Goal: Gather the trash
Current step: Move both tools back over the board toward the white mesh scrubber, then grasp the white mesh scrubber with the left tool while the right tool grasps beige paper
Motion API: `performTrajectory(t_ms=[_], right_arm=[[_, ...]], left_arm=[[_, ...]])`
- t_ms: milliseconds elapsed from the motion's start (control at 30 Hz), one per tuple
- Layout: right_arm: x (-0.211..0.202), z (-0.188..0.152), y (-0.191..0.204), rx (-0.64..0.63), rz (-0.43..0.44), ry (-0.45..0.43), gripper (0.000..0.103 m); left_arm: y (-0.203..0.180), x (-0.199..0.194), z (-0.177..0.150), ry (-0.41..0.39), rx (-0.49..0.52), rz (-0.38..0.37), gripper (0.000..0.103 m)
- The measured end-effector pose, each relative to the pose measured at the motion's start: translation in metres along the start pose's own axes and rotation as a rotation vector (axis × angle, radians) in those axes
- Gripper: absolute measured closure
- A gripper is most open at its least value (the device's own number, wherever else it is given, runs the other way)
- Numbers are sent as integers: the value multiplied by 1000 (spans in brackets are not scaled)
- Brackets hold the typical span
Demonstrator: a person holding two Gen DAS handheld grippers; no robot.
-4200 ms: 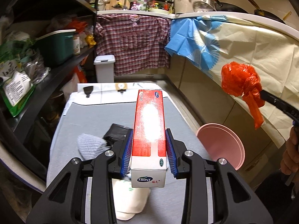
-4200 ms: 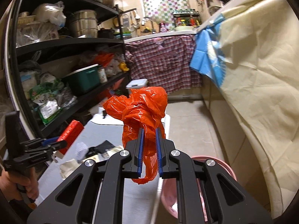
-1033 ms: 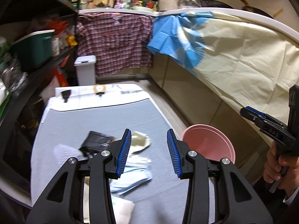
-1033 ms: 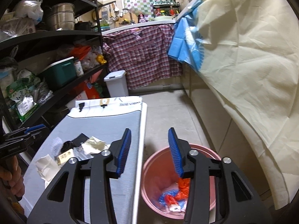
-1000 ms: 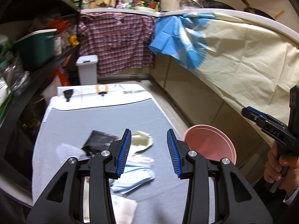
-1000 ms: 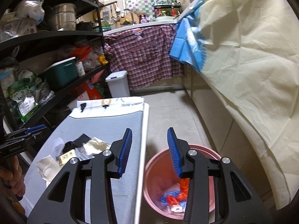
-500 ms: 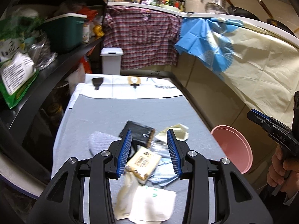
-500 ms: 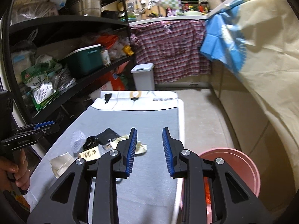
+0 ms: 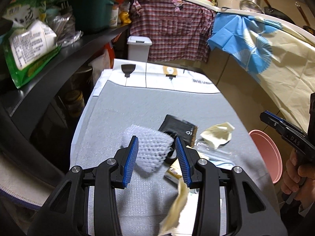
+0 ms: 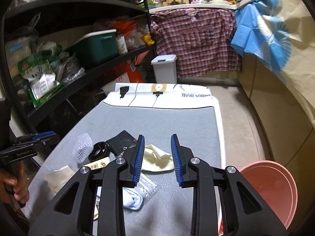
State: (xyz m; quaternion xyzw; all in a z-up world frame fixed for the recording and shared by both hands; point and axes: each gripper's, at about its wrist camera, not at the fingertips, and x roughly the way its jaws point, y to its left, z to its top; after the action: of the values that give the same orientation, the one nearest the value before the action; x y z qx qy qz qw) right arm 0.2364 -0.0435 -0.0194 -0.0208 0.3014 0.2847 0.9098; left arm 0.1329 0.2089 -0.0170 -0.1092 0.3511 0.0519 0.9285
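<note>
A: What is left?
B: Several scraps are seen on the grey table (image 10: 177, 122); white foam netting (image 9: 152, 147) is framed by the spread left gripper (image 9: 156, 157).
A: And the right gripper (image 10: 157, 157)?
B: Spread, empty, beside the pink bin (image 10: 275, 188).

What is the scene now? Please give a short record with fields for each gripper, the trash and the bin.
left gripper: open, fingers either side of the white foam net sleeve, not closed on it
right gripper: open, empty, above the crumpled cream paper
other trash: flat black pouch
bin: round pink plastic bucket, beside the grey table, on the floor
</note>
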Motion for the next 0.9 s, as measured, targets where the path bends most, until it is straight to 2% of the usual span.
performTrajectory(t_ms=[167, 233, 300, 467, 767, 833, 900], right_arm=[[29, -3, 3, -14, 17, 48, 73], [40, -6, 4, -31, 15, 70, 73], [48, -8, 3, -32, 21, 89, 69], [67, -12, 0, -31, 31, 140, 64], [87, -18, 5, -74, 7, 208, 64], [89, -19, 3, -73, -3, 217, 66], [89, -19, 3, -78, -10, 218, 72]], left_arm=[[1, 19, -2, 40, -3, 13, 63], [1, 28, -3, 63, 1, 17, 59], [1, 35, -5, 78, 6, 21, 56], [1, 49, -9, 114, 12, 29, 56], [1, 63, -13, 162, 23, 57, 56], [3, 64, -13, 170, 27, 70, 57], [5, 65, -14, 182, 25, 84, 61]])
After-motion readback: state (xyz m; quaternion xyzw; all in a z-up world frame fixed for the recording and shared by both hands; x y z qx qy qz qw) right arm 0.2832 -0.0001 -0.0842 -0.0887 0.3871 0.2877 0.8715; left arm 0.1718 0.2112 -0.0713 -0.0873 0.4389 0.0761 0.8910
